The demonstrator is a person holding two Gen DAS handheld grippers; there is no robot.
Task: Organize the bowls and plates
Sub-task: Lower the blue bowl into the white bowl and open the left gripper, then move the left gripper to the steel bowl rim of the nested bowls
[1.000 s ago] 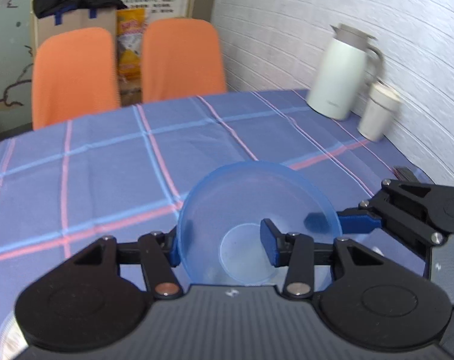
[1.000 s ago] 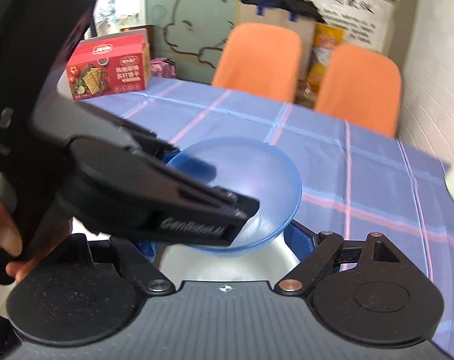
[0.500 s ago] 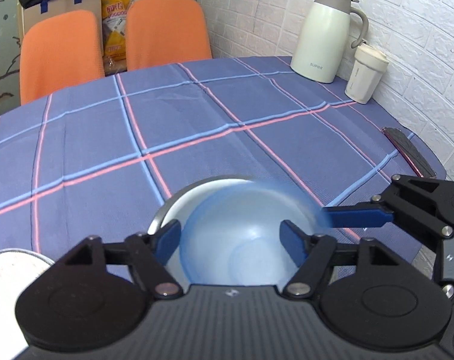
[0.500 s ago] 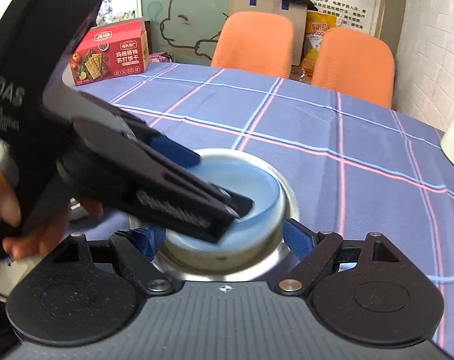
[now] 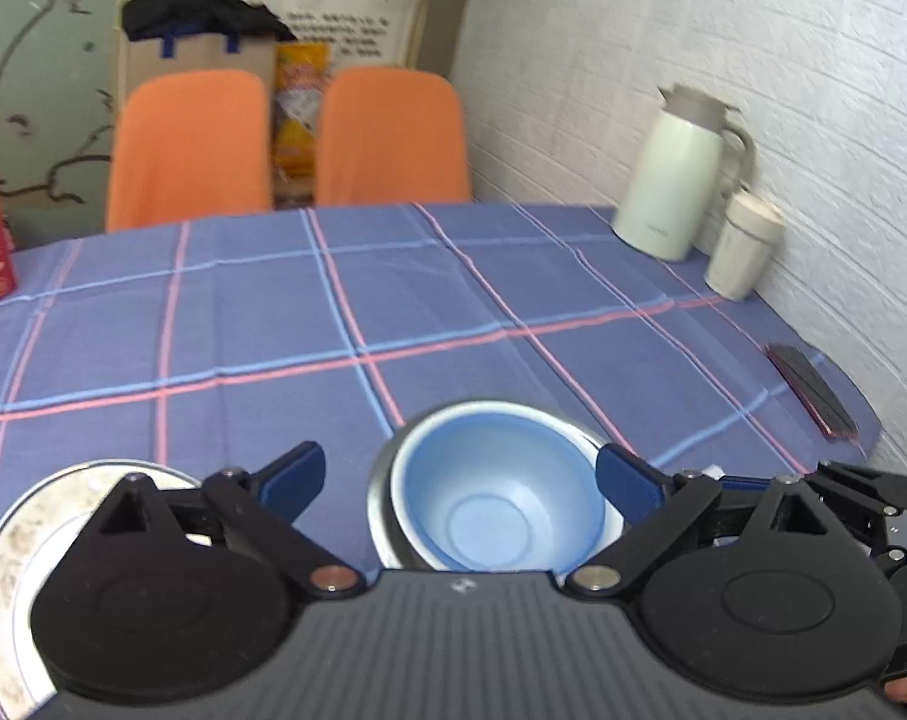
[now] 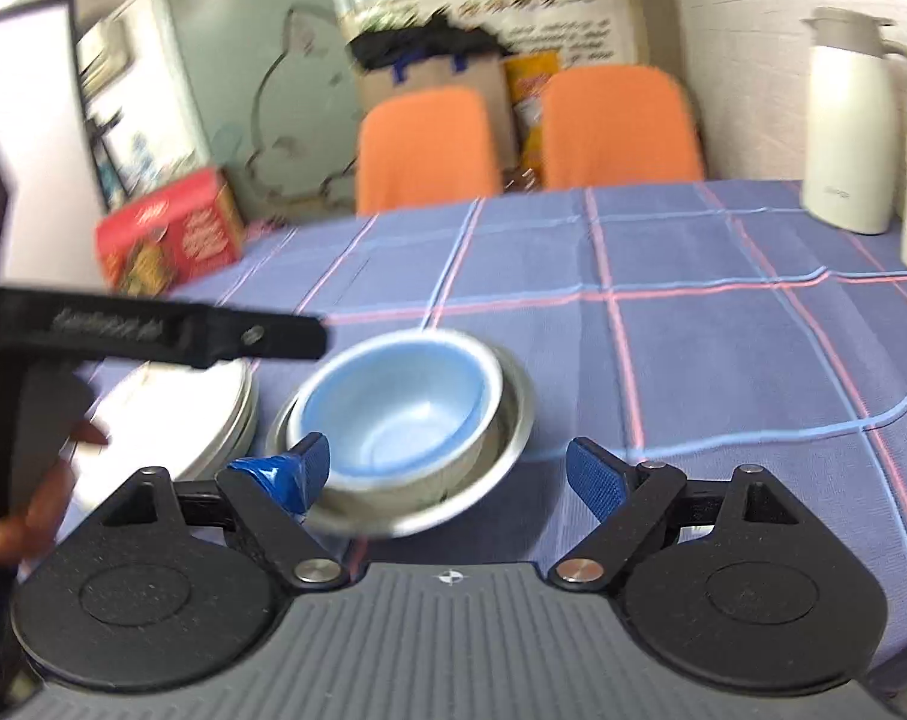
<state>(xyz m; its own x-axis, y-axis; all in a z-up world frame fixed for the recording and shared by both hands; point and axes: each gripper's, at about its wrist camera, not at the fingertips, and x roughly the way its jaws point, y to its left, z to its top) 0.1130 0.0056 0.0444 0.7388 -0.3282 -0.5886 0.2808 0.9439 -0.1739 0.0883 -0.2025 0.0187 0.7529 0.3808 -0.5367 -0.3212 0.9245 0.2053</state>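
Bowls nest on the checked bench (image 5: 453, 300): a blue bowl (image 5: 495, 504) sits inside a steel bowl (image 6: 501, 420), with stacked plates (image 6: 213, 420) just beside it at nine o'clock. The left claw (image 5: 459, 474) and right claw (image 6: 447, 468) both stand apart, gripping nothing, near the bowls.

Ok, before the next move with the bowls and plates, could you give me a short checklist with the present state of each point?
1. Translucent blue plastic bowl sits nested in the round steel bowl: ok.
2. Left gripper open, free of the bowls: ok.
3. Right gripper open, holding nothing: ok.
4. Stack of white plates beside the steel bowl, apart from it: ok.
5. Nested bowls sit level: cannot tell, the picture is blurred.
6. Plates aligned in their stack: cannot tell.
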